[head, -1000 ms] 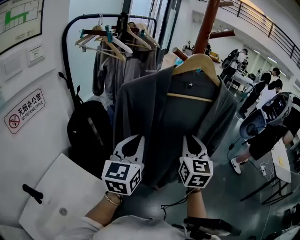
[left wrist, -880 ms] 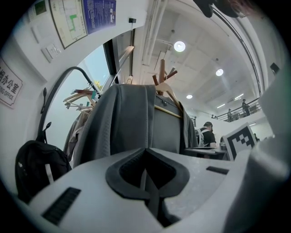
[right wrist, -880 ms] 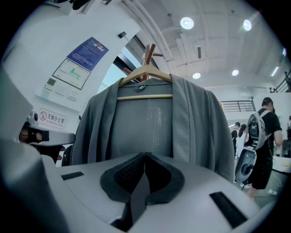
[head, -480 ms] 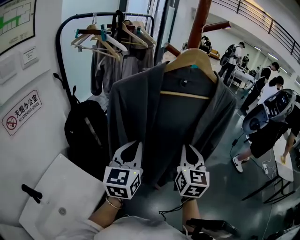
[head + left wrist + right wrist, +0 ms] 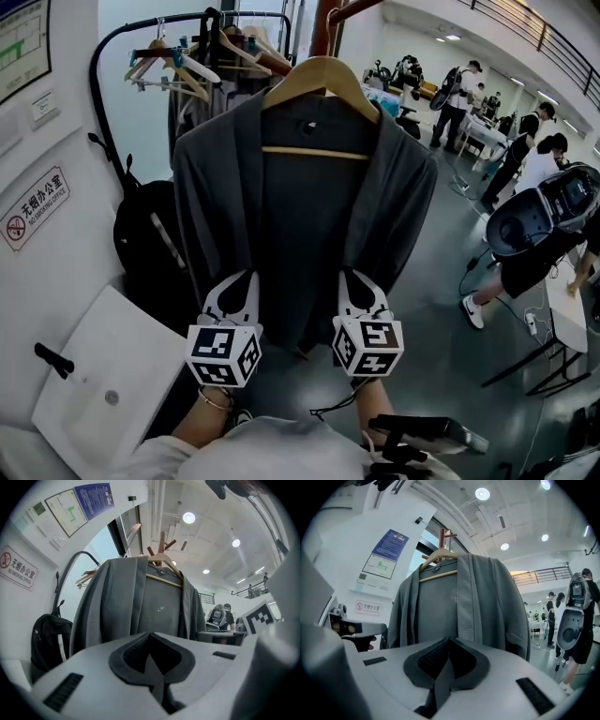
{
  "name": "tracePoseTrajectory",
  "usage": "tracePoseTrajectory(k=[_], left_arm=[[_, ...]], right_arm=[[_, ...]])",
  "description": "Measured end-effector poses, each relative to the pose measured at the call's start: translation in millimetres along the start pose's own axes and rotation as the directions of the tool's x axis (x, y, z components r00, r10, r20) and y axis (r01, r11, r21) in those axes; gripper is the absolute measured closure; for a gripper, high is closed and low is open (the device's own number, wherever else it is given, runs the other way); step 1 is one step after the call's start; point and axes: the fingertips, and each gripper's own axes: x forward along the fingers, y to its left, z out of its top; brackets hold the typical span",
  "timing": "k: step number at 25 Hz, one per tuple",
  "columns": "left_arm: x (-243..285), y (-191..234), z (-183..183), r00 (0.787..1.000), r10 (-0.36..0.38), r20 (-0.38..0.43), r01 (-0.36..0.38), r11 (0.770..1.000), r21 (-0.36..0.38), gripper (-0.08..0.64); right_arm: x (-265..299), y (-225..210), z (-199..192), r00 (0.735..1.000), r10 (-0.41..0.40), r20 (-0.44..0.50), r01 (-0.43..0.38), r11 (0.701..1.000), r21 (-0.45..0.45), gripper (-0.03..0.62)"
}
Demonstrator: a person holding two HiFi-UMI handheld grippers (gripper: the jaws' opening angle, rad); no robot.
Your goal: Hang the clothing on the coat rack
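Both level, abreast: left gripper (image 5: 247, 276), right gripper (image 5: 347, 274), tight on cardigan (image 5: 300, 220) hem.

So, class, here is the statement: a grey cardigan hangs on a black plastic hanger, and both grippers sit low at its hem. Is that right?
Not quite. The hanger is light wood, not black plastic, as the head view shows. The rest stands: the grey cardigan hangs on it, and the left gripper and the right gripper sit low at its hem.

Cardigan (image 5: 300, 234) on hanger (image 5: 322, 66); backpack (image 5: 150, 253) left.
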Motion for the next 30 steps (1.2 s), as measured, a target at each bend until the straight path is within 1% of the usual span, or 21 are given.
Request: tracePoseTrajectory(k=[5, 8, 10, 15, 19, 24, 30], left_arm=[[-10.7, -11.3, -12.2, 0.998, 0.052, -0.023, -0.052, 0.999, -0.012, 0.552], [-15.2, -15.3, -15.9, 0.997, 0.071, -0.028, -0.072, 0.997, -0.038, 0.552], [-15.9, -18.0, -12.9, 0.997, 0.079, -0.018, -0.08, 0.996, -0.039, 0.552], [-19.1, -23.0, -5.5, 0.997, 0.083, 0.001, -0.083, 0.996, -0.022, 0.552], [-21.2, -18.5, -5.1, 0.996, 0.092, 0.004, -0.091, 0.996, -0.022, 0.552], [-20.2, -12.7, -3.3, 0.996, 0.089, 0.002, -0.089, 0.996, -0.017, 0.552], [-19.7, -6.0, -0.2, 0.996, 0.085, 0.008, -0.085, 0.996, -0.015, 0.552]], right_arm=[[-13.5, -6.2, -14.5, 0.999, 0.021, -0.031, -0.02, 0.999, 0.027, 0.568], [-21.4, -9.1, -18.6, 0.998, 0.016, -0.059, -0.018, 0.999, -0.027, 0.569], [-22.5, -10.0, -16.4, 0.998, 0.019, -0.06, -0.023, 0.998, -0.06, 0.569], [-23.8, -6.5, -13.3, 0.998, 0.032, -0.052, -0.036, 0.998, -0.06, 0.569], [-22.7, -0.9, -14.0, 0.998, 0.042, -0.052, -0.046, 0.996, -0.071, 0.569], [-19.8, 4.2, -8.8, 0.999, 0.033, -0.04, -0.037, 0.995, -0.097, 0.569], [-16.8, 7.3, -10.1, 0.999, 0.025, -0.041, -0.029, 0.995, -0.092, 0.57]])
